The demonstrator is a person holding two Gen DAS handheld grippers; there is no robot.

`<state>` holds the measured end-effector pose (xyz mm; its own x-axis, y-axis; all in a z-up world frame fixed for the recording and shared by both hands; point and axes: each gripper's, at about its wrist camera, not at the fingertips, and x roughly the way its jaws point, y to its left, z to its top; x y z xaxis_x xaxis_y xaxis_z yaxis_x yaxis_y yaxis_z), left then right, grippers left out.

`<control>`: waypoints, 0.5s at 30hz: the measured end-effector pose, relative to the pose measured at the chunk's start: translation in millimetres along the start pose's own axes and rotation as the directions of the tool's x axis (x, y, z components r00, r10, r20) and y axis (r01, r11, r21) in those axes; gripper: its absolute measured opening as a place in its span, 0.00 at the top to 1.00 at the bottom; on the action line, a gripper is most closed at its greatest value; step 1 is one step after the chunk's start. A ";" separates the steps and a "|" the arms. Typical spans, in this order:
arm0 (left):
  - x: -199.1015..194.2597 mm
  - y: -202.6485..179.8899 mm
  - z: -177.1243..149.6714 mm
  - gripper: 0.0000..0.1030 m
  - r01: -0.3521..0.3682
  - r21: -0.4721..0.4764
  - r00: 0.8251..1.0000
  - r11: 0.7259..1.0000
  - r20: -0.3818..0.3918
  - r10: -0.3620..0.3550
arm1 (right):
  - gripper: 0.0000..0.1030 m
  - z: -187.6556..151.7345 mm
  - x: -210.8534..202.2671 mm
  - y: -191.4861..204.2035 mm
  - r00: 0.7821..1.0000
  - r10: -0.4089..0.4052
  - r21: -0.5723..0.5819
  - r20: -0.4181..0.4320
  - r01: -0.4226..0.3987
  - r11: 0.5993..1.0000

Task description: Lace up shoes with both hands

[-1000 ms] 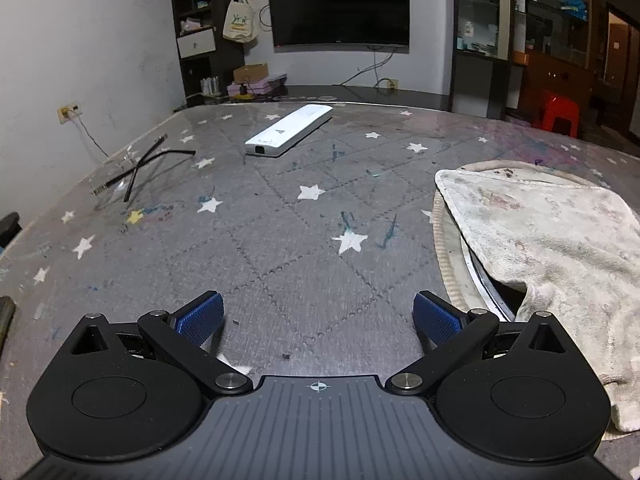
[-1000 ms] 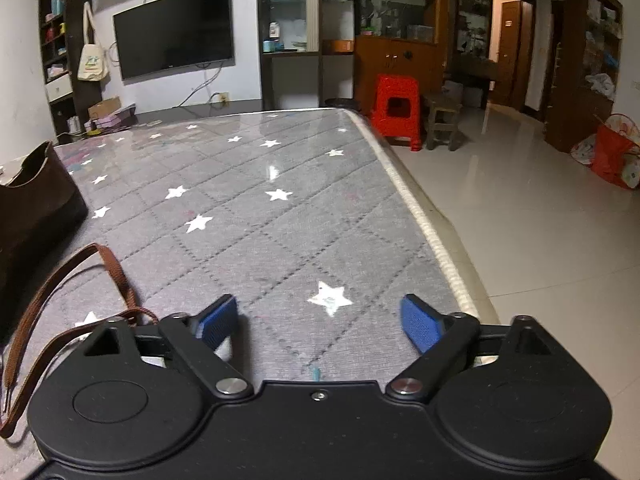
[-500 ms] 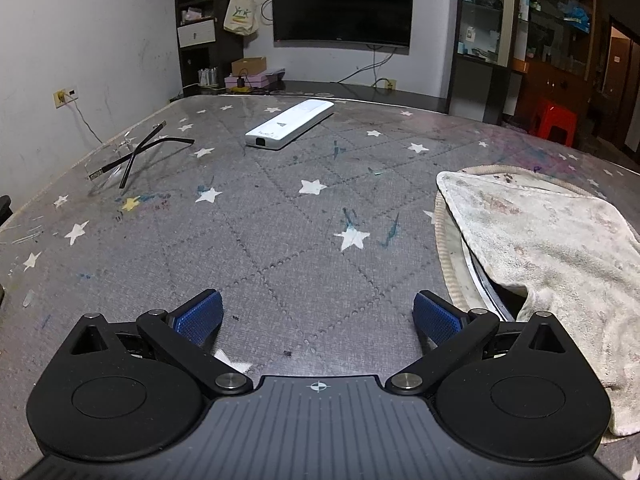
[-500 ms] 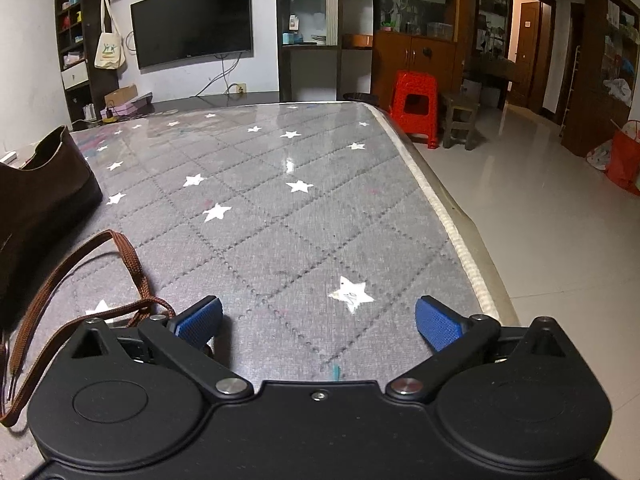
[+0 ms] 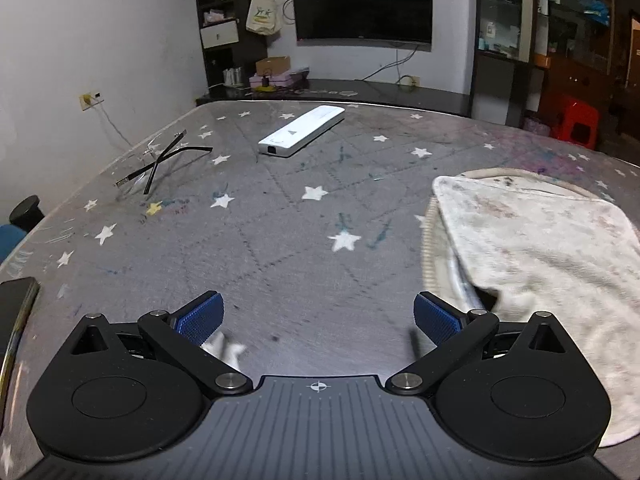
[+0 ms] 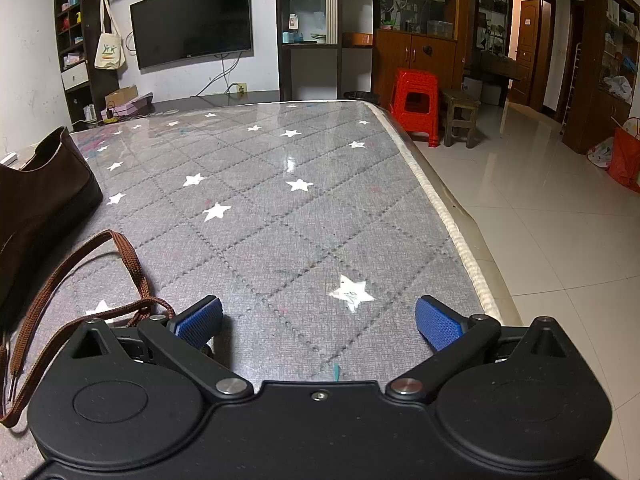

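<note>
Here both tongs spread, empty; brown lace left of right tongs; towel beside left tongs.

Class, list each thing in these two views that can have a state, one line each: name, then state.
left gripper: open, empty.
right gripper: open, empty.
shoelace: loose, lying on the table.
brown shoe: upright.
glasses: folded.
towel: draped over a round object.
television: off.
</note>
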<state>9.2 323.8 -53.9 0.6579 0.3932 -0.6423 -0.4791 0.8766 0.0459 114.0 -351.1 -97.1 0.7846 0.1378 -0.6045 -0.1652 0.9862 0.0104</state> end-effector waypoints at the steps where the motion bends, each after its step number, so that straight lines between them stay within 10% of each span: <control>1: -5.4 -4.1 0.0 0.01 -0.001 -0.007 1.000 1.000 -0.002 0.001 | 0.00 0.1 1.4 1.2 1.000 0.000 -0.001 0.000 0.000 1.000; 15: -96.7 -86.1 -5.4 0.01 0.046 -0.006 0.997 0.999 -0.055 -0.046 | 0.00 -0.7 3.2 1.0 1.000 -0.001 -0.002 0.000 0.001 1.000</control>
<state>-16.3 208.7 0.1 0.6462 0.3365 -0.6850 -0.4519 0.8920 0.0119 115.9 -349.7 -99.6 0.7850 0.1366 -0.6043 -0.1656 0.9862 0.0079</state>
